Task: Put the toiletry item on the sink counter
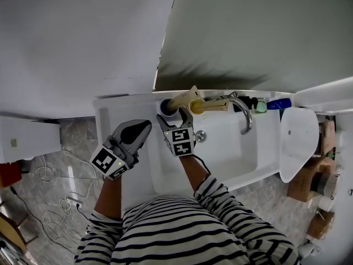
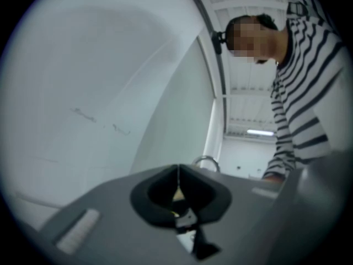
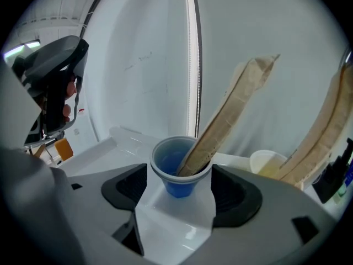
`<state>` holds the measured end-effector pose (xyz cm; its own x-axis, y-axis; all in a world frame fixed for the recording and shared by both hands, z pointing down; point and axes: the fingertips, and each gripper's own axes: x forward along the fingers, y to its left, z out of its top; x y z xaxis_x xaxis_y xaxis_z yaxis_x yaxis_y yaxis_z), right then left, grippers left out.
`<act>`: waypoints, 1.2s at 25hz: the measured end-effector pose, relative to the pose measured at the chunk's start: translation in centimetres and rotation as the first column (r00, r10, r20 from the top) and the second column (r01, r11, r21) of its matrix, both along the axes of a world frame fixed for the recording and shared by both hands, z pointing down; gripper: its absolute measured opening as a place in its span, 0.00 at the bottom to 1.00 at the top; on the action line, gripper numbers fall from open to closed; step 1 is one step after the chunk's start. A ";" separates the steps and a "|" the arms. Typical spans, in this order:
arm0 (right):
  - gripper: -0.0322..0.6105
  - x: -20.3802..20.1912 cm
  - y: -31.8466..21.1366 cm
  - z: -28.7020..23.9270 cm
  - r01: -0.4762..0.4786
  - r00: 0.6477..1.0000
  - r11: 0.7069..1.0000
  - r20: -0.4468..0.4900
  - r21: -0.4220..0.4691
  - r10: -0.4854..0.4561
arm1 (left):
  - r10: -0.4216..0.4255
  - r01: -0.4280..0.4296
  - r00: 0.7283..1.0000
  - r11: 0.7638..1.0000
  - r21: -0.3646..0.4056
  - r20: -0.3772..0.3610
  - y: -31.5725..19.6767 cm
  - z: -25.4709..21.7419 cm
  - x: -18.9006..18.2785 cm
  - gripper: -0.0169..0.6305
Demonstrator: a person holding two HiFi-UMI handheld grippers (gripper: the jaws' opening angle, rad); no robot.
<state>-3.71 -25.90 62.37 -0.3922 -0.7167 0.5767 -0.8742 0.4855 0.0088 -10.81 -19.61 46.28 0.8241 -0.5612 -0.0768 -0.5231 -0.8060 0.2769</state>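
A blue cup (image 3: 179, 175) with a long tan paper-wrapped item (image 3: 231, 109) standing in it sits between the jaws of my right gripper (image 3: 179, 187). The pads lie against the cup's rim on both sides. In the head view the cup (image 1: 167, 106) is at the back left corner of the white sink counter (image 1: 118, 106), and its base seems to rest there. My right gripper (image 1: 174, 118) reaches to it over the basin. My left gripper (image 1: 138, 130) hangs over the counter's left side, and its jaws (image 2: 177, 189) are shut on nothing.
A pale yellow cup (image 3: 267, 162) with a second tan wrapped item (image 3: 325, 131) stands just right of the blue cup. The chrome faucet (image 1: 245, 117) and small bottles (image 1: 278, 104) are further right. The wall rises close behind. Cables (image 1: 55, 181) lie on the floor at left.
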 end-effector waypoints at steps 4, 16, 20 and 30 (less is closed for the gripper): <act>0.55 0.2 0.5 0.4 -0.013 1.000 1.000 0.022 -0.027 0.014 | -0.003 0.003 1.000 1.000 -0.001 -0.005 0.0 0.1 0.1 0.04; 0.55 1.4 2.9 0.5 -0.027 0.998 0.997 0.057 -0.073 0.032 | -0.017 0.016 0.999 1.000 -0.014 -0.037 0.1 -0.2 -0.1 0.04; 0.55 1.5 4.0 -0.6 -0.014 0.995 0.997 0.095 -0.073 0.021 | -0.018 0.016 0.997 1.000 -0.026 -0.078 0.3 -0.7 0.0 0.04; 0.55 1.6 7.1 -7.1 0.032 0.972 0.999 0.235 -0.006 -0.029 | -0.004 0.000 0.990 1.000 -0.025 -0.138 2.6 -3.1 0.0 0.04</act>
<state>-2.12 -18.82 55.31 -0.5390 -0.6972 0.4726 -0.8361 0.5110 -0.1996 -10.84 -17.06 43.20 0.8055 -0.5659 -0.1759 -0.4799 -0.7970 0.3666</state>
